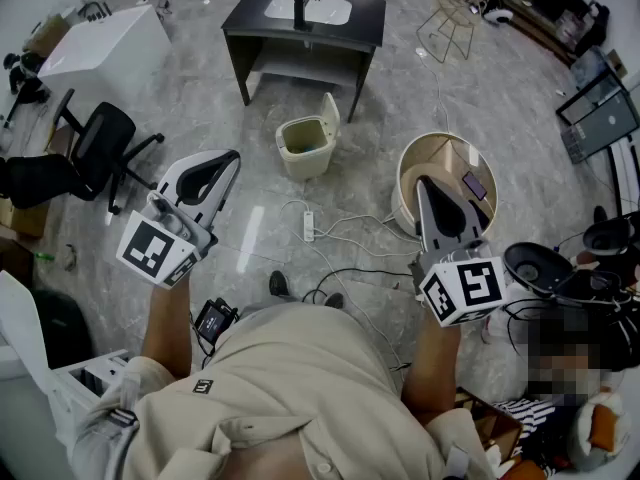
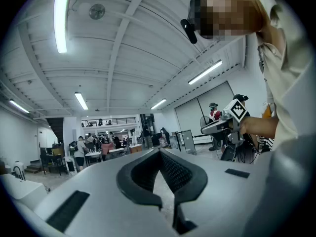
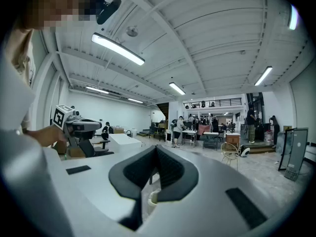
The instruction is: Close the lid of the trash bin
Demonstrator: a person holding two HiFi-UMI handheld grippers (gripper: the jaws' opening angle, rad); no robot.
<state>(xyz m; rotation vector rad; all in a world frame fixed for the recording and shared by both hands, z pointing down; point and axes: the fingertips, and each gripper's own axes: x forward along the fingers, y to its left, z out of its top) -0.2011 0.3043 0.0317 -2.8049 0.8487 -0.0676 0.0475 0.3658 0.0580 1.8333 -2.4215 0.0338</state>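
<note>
The left gripper (image 1: 225, 164) is shut tight. Its two jaws meet at the tip and there is nothing between them. The right gripper (image 1: 428, 189) is shut too, with its jaws pressed together and nothing in them. The person holds both out in front, about level, one on each side. They are well apart from each other.

Past the two grippers, and between them, the trash bin (image 1: 304, 140) stands on the floor (image 1: 200, 98). It is a pale cream bin and it stands straight up, with its mouth facing the ceiling. Its lid (image 1: 330, 116) is open. The lid stands up on end along the right side of the bin, with its inside turned toward the mouth. Neither gripper touches the bin or the lid.

Just behind the bin is a dark desk (image 1: 305, 20). A big round tub (image 1: 410, 173) sits on the floor behind the right gripper. A white power strip (image 1: 308, 226) and loose cords (image 1: 350, 230) lie on the floor near the person. A black office chair (image 1: 95, 150) stands off to the left.
</note>
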